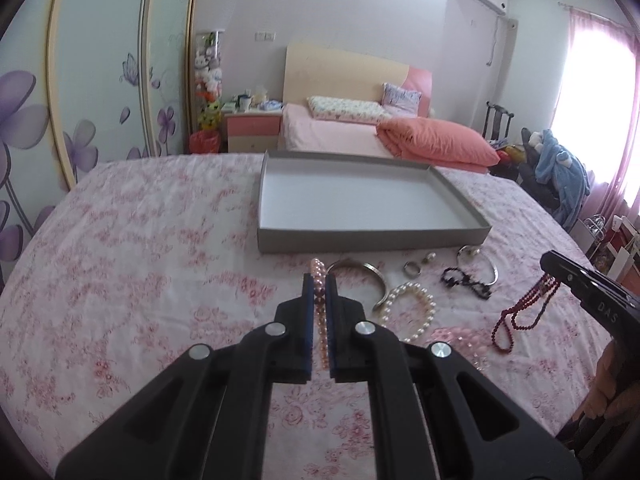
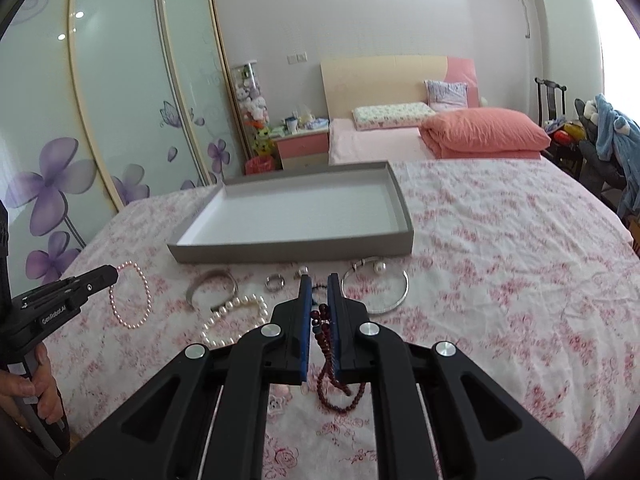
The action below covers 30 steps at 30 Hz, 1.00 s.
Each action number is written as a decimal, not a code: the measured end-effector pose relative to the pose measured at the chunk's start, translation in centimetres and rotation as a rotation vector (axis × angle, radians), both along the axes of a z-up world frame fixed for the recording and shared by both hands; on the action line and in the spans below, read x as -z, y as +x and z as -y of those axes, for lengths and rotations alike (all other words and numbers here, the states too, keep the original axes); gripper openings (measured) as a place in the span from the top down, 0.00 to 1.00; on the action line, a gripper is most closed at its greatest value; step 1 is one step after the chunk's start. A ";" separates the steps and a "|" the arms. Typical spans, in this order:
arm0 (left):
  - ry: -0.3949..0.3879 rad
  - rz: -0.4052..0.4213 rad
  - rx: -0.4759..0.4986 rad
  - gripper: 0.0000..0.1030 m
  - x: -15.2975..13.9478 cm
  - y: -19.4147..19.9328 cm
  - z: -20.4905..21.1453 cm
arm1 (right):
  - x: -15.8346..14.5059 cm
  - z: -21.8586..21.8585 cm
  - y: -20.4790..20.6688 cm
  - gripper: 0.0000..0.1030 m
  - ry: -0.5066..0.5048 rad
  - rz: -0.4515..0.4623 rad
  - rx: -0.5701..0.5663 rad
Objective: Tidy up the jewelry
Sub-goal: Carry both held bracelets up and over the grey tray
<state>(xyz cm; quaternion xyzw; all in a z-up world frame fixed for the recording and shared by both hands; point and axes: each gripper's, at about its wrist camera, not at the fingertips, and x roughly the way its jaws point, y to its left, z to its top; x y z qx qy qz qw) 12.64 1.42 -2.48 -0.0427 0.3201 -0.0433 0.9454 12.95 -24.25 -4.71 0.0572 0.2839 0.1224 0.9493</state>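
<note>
You are working over a bed (image 1: pixel 120 260) covered in a pink flowered sheet. A shallow grey tray (image 1: pixel 372 238) is lying on it at the far side, its white floor bare. Near the tray's front wall the loose jewelry is lying spread out: a silver bangle (image 2: pixel 378 288) to the right, a silver cuff (image 2: pixel 212 286) to the left, a white pearl bracelet (image 1: pixel 410 312) nearer you, and a ring (image 2: pixel 275 282) between them. Your left claw (image 1: pixel 319 292) is clamping a pink pearl bracelet (image 2: pixel 130 298), which is dangling above the sheet. Your right claw (image 2: pixel 319 296) is clamping a dark red bead strand (image 1: pixel 524 312), its loops hanging free.
</note>
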 end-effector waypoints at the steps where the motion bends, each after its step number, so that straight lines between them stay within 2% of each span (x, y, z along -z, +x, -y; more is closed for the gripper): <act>1: 0.003 0.009 0.002 0.94 -0.2 -0.1 0.2 | -0.3 0.0 -0.1 0.91 0.001 0.010 -0.001; 16: 0.028 0.136 -0.004 0.94 -3.2 -0.3 1.4 | -4.9 -0.6 0.5 0.91 0.006 0.175 -0.022; 26: 0.068 0.200 -0.003 0.94 -5.6 2.2 3.0 | -7.3 -1.7 2.6 0.91 0.007 0.268 -0.035; 30: 0.086 0.201 -0.003 0.94 -5.9 4.1 3.4 | -7.8 -1.9 3.9 0.91 0.019 0.288 -0.030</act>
